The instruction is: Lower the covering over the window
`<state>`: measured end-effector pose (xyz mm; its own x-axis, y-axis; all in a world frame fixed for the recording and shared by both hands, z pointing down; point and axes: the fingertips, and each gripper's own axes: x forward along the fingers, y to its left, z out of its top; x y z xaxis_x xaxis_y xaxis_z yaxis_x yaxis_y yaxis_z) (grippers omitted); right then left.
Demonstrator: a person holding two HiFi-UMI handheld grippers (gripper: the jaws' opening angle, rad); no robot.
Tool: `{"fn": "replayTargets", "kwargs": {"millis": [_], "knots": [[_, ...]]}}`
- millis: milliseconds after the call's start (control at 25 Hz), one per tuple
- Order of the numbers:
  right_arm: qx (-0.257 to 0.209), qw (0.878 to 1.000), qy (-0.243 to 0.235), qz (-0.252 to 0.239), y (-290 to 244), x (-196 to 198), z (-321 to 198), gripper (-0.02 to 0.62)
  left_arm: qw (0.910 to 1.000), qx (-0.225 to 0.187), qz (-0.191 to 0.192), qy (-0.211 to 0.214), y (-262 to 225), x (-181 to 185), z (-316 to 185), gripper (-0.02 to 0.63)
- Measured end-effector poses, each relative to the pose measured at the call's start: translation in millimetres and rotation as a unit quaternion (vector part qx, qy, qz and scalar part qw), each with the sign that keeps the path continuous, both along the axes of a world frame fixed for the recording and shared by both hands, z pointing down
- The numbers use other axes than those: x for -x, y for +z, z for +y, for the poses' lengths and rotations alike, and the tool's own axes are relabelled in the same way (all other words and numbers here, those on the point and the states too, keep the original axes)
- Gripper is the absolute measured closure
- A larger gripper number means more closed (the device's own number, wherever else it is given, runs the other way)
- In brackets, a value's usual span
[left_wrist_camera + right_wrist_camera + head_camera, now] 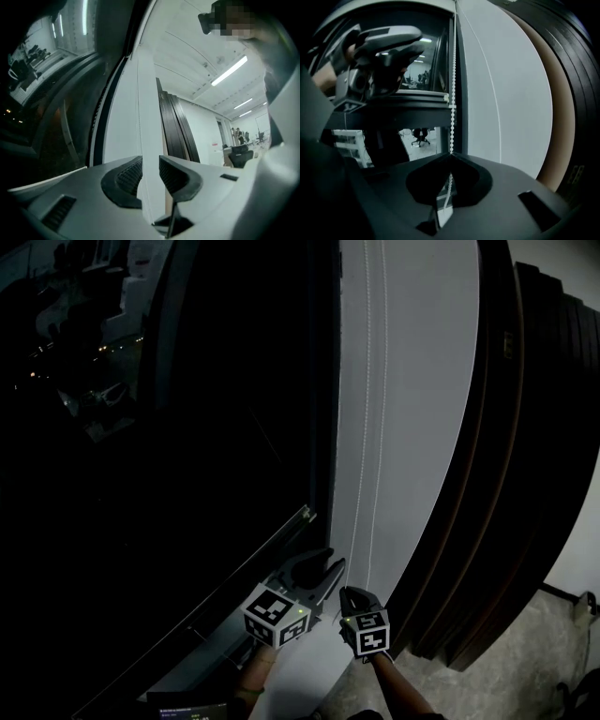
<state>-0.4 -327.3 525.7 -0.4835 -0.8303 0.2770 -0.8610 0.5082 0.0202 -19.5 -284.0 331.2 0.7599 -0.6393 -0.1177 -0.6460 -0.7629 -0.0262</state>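
- Window glass (187, 474) is almost black in the head view, and the covering itself cannot be picked out there.
- Right gripper (451, 158) is clamped on the bead chain (451, 93), which runs up beside the window frame.
- Left gripper (149, 166) has its jaws apart. A blurred white cord (146, 117) passes between its pads; contact is unclear.
- Dark curtains (506, 474) are cut off at the right.

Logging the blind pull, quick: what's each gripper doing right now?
Left gripper: open, jaws apart, clamping nothing.
Right gripper: closed on the bead chain.
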Motion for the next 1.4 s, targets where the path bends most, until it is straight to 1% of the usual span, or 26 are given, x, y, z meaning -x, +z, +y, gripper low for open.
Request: {"fn": "replayTargets", "kwargs": {"millis": [160, 240, 320, 440, 520, 560, 600, 640, 720, 800, 920, 1040, 1160, 1240, 1320, 1360, 1400], "knots": [[0.032, 0.999, -0.004, 0.014, 38, 1, 31, 0.584, 0.9997, -0.005, -0.024, 0.001, -5, -10, -10, 0.492], [0.044, 0.999, -0.007, 0.009, 47, 3, 43, 0.584, 0.9995, -0.01, -0.031, 0.008, -12, -16, -14, 0.489], [0.043, 0.999, -0.012, 0.004, 49, 5, 49, 0.584, 0.9992, -0.017, -0.031, 0.02, -21, -22, -15, 0.489], [0.04, 0.999, -0.016, -0.001, 46, 6, 53, 0.584, 0.9984, -0.031, -0.024, 0.04, -35, -34, -11, 0.489], [0.041, 0.999, -0.013, -0.006, 44, 3, 56, 0.584, 0.998, -0.042, -0.021, 0.042, -40, -39, -8, 0.496], [0.04, 0.999, -0.01, -0.008, 45, 0, 58, 0.584, 0.9981, -0.044, -0.019, 0.039, -41, -40, -8, 0.51], [0.039, 0.999, -0.008, -0.009, 45, -3, 59, 0.584, 0.9983, -0.044, -0.014, 0.036, -41, -40, -7, 0.552], [0.038, 0.999, -0.007, -0.01, 45, -6, 60, 0.584, 0.9986, -0.041, -0.005, 0.034, -41, -39, -8, 0.58], [0.037, 0.999, -0.007, -0.011, 46, -8, 64, 0.584, 0.9989, -0.028, 0.022, 0.032, -40, -36, -7, 0.594], [0.035, 0.999, -0.008, -0.013, 47, -9, 66, 0.584, 0.9987, -0.023, 0.035, 0.029, -40, -36, -7, 0.598], [0.033, 0.999, -0.012, -0.015, 46, -7, 69, 0.584, 0.9986, -0.038, 0.029, 0.022, -39, -37, -7, 0.601], [0.026, 0.999, -0.027, -0.003, 43, -6, 78, 0.584, 0.998, -0.054, 0.031, 0.01, -38, -31, -5, 0.601], [0.022, 0.998, -0.052, 0.003, 32, -7, 87, 0.583, 0.997, -0.076, 0.007, -0.006, -38, -24, -4, 0.601], [0.001, 0.999, -0.052, -0.006, 13, -12, 86, 0.583, 0.996, -0.086, -0.005, -0.024, -38, -17, -6, 0.601], [-0.033, 0.998, -0.039, -0.022, -18, -22, 80, 0.583, 0.9962, -0.079, -0.019, -0.032, -31, -14, -11, 0.601], [-0.05, 0.998, -0.035, -0.035, -37, -26, 76, 0.581, 0.9962, -0.069, -0.039, -0.035, -20, -15, -13, 0.603], [-0.066, 0.996, -0.035, -0.051, -57, -29, 73, 0.581, 0.9955, -0.056, -0.068, -0.036, -2, -18, -16, 0.603]]}}
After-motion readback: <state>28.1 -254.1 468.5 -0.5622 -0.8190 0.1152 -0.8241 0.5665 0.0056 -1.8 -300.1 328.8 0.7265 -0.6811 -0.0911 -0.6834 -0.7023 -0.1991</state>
